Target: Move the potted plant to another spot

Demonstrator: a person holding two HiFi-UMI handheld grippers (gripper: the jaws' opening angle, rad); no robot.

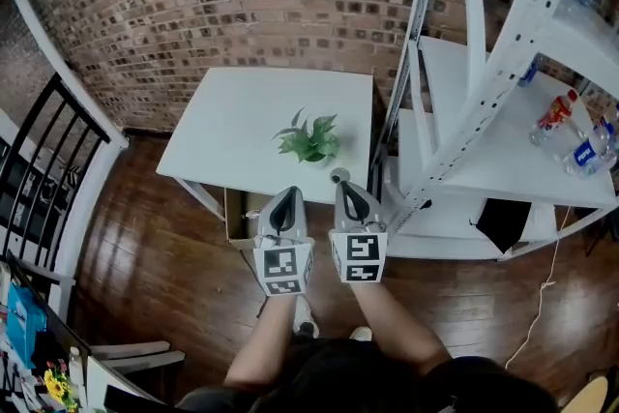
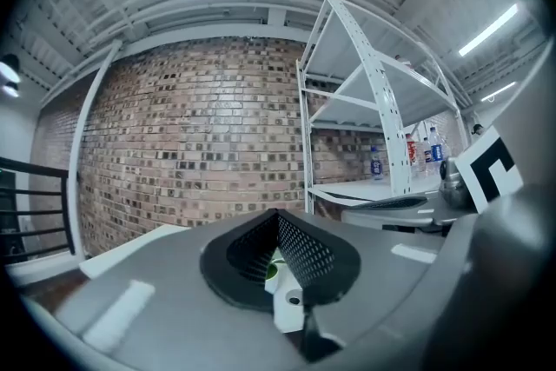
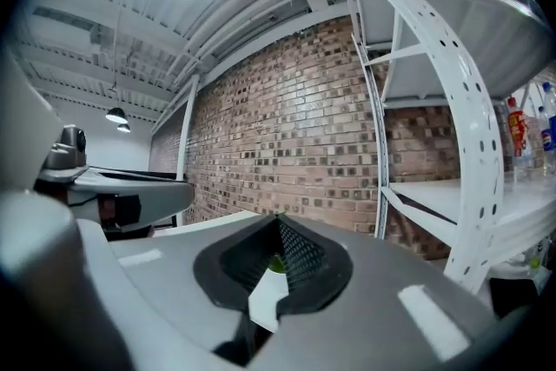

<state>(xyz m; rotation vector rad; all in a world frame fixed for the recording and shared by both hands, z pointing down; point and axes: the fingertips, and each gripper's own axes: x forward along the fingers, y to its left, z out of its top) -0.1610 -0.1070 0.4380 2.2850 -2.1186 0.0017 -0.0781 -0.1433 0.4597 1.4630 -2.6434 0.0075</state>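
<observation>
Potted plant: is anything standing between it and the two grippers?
Nothing visible does. The potted plant stands alone on the white table, and the left gripper and right gripper hover just short of it, only open air between.

– What does the room look like?
– A brick wall stands behind a white table. The wooden floor is glossy, with white metal shelving at right.
– And left?
– A black railing, possibly a stair's.

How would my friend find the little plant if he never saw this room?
Find the brick wall, then the white table against it, left of the white metal shelves. Near the table's right edge sits the small potted plant. It is the only thing on the table, with spiky green leaves.
</observation>
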